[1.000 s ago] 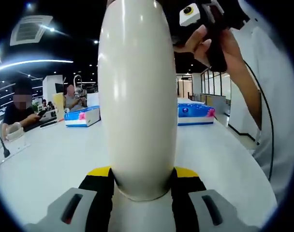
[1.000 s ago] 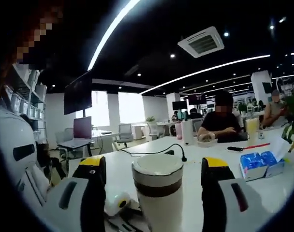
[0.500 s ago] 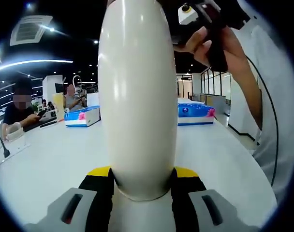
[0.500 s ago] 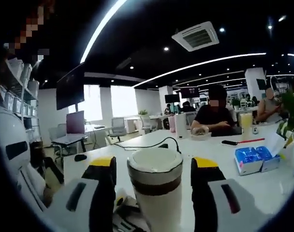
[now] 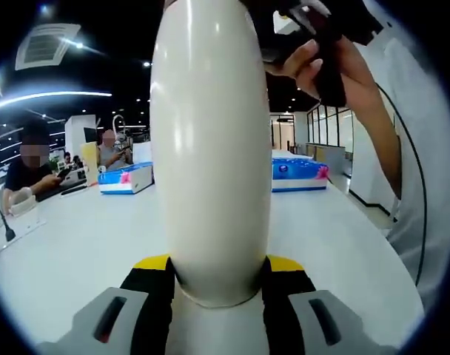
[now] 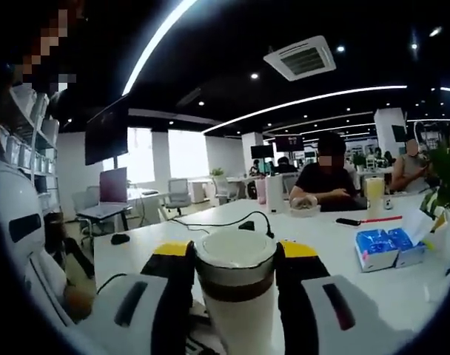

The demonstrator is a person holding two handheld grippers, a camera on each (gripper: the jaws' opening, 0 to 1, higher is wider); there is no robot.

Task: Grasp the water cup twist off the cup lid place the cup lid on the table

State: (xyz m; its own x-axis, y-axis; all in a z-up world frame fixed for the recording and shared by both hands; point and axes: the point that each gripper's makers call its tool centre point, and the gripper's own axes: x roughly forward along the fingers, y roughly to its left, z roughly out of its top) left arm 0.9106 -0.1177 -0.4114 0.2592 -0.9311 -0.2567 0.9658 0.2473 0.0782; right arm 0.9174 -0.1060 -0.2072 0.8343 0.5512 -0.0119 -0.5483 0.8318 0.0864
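Observation:
The cream water cup (image 5: 210, 148) stands tall in the middle of the left gripper view. My left gripper (image 5: 219, 268) is shut on its lower body, yellow-tipped jaws pressed to both sides. Up at the cup's top, a person's hand (image 5: 336, 70) holds the other gripper. In the right gripper view the cup lid (image 6: 234, 248) shows from the side, pale on top, with a brown band (image 6: 236, 288) beneath it. My right gripper (image 6: 234, 260) is shut on the lid, both jaws touching its sides.
A long white table (image 5: 84, 237) runs beneath the cup. Blue tissue packs (image 5: 126, 179) (image 5: 297, 170) (image 6: 384, 248) lie on it, and a black cable (image 6: 236, 222) too. People sit at the far side (image 6: 325, 185). The holder's white sleeve (image 5: 425, 185) lies at the right.
The right gripper's jaws have drawn inward from either side of the cup top until they touch the lid. The left gripper and the cup body have stayed put.

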